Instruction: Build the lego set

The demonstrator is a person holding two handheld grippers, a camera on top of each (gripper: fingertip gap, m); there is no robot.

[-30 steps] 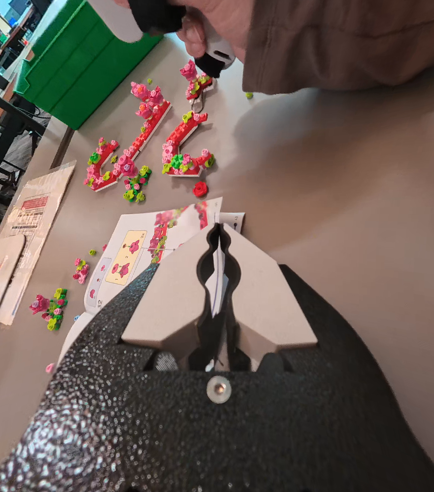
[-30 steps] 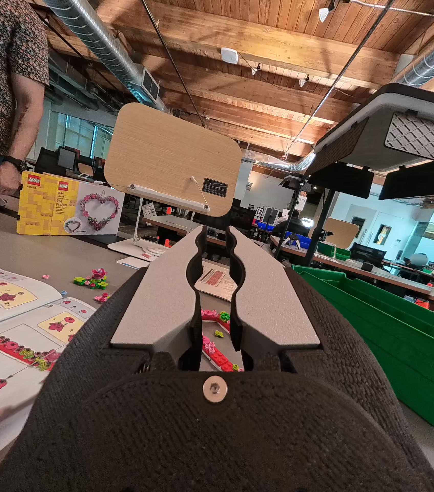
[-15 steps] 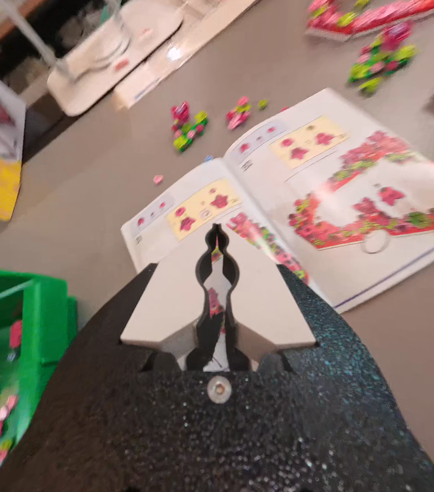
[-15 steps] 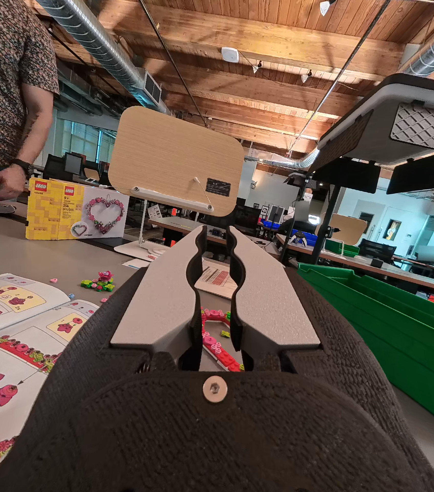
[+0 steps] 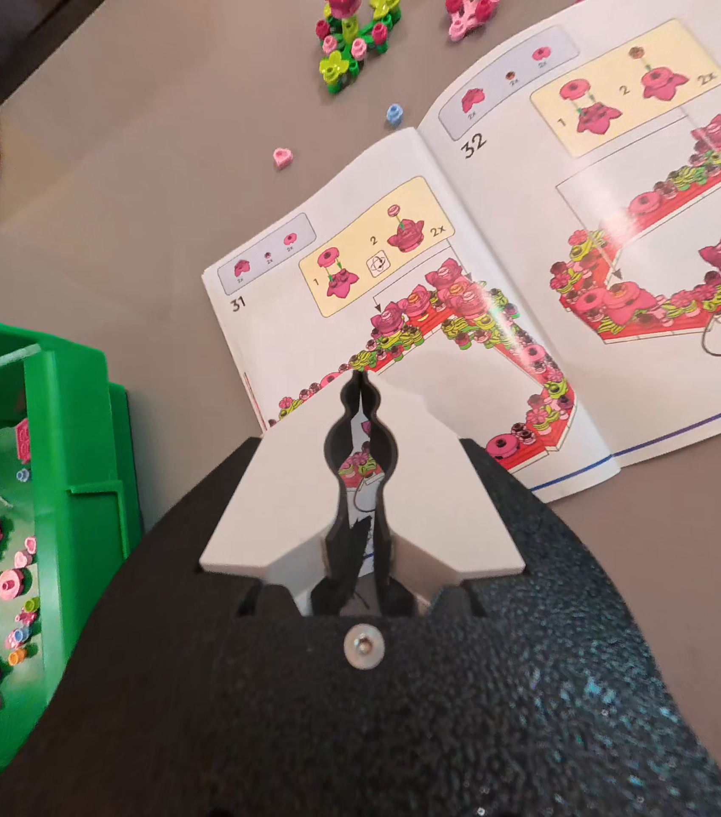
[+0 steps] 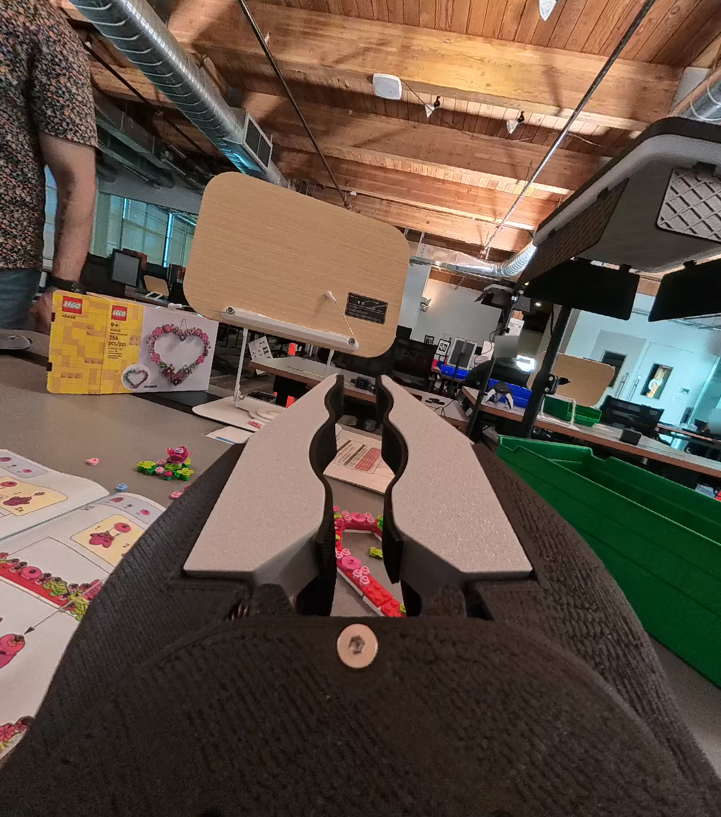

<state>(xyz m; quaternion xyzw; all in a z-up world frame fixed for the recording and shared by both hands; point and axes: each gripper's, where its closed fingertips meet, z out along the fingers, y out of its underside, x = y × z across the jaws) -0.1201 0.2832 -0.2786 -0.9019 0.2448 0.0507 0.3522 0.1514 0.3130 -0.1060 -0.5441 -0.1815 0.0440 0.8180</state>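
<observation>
Left gripper, tips closed on nothing, is hovering over the open instruction booklet with the green parts bin lying just to its left, nearer it than the right gripper, slightly parted and empty, sitting low above the red heart segment.

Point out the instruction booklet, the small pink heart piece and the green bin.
instruction booklet (image 5: 394,353), left wrist view, on the left-hand open page.
small pink heart piece (image 5: 283,157), left wrist view, on the middle of its top face.
green bin (image 5: 71,442), left wrist view, on its outer wall.
</observation>
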